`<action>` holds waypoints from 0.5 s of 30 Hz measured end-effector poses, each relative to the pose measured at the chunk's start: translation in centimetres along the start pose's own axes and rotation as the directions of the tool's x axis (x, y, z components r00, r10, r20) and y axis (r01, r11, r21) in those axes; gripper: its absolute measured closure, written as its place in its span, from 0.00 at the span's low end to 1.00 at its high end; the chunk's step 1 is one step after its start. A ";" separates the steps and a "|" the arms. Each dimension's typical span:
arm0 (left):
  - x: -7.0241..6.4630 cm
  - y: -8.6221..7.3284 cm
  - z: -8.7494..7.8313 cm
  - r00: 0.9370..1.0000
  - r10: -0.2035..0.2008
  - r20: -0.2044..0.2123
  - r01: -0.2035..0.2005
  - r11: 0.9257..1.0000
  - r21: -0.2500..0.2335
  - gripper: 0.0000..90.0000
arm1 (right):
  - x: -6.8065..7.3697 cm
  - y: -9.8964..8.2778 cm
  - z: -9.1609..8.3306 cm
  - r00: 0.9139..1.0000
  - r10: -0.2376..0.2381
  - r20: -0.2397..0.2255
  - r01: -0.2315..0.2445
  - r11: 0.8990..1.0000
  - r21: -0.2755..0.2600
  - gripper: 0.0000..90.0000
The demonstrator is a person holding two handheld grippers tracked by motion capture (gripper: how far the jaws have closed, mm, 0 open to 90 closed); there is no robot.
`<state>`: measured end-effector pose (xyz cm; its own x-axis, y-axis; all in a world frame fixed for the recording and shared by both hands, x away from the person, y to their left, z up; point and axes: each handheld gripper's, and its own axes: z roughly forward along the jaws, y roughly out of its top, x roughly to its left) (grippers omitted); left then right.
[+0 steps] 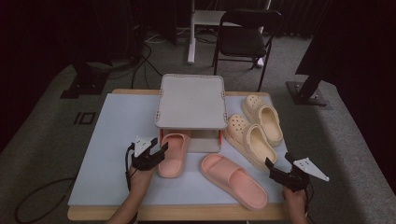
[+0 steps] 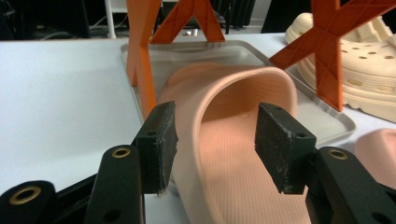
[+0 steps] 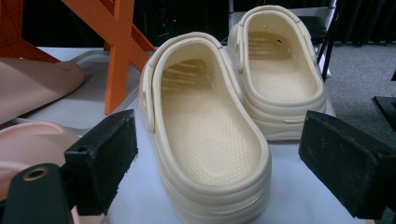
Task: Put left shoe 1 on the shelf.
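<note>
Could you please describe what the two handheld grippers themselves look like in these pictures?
Both are black. The left gripper and the right gripper each carry a pale grey three-cornered plate on top. A black cable loops from the left one. Up close, the fingers are flat, black, rough-faced pads, worn and fraying at the edges, bolted to black arms with brass-coloured rings. No sleeves are visible.

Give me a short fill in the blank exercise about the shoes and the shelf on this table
1. The number of cream clogs on the table is ____.
2. The pink slide that the left tool straddles has its toe end under the ____.
3. The other pink slide lies between the two ____.
4. The right tool has its jaws ____, aimed at the nearer clog.

Missing words: two; shelf; tools; open
</note>
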<state>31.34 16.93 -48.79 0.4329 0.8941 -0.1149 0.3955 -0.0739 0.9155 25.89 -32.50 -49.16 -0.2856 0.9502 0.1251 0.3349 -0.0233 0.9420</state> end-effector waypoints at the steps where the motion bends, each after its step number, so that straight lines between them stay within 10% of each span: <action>1: 0.1 0.0 -0.4 1.000 -0.003 0.004 0.003 1.000 0.001 0.54 | 0.0 0.0 0.0 1.000 0.000 0.000 0.000 1.000 0.001 0.12; 15: 0.7 -1.6 -5.4 0.998 0.015 0.055 -0.015 1.000 0.007 0.47 | 0.3 0.1 0.1 1.000 -0.004 -0.004 0.004 1.000 0.005 0.12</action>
<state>26.66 20.08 -48.23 0.4827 0.8673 -0.1221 0.3941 -0.0906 0.9146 25.92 -32.18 -49.10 -0.2907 0.9489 0.1231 0.3381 -0.0185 0.9409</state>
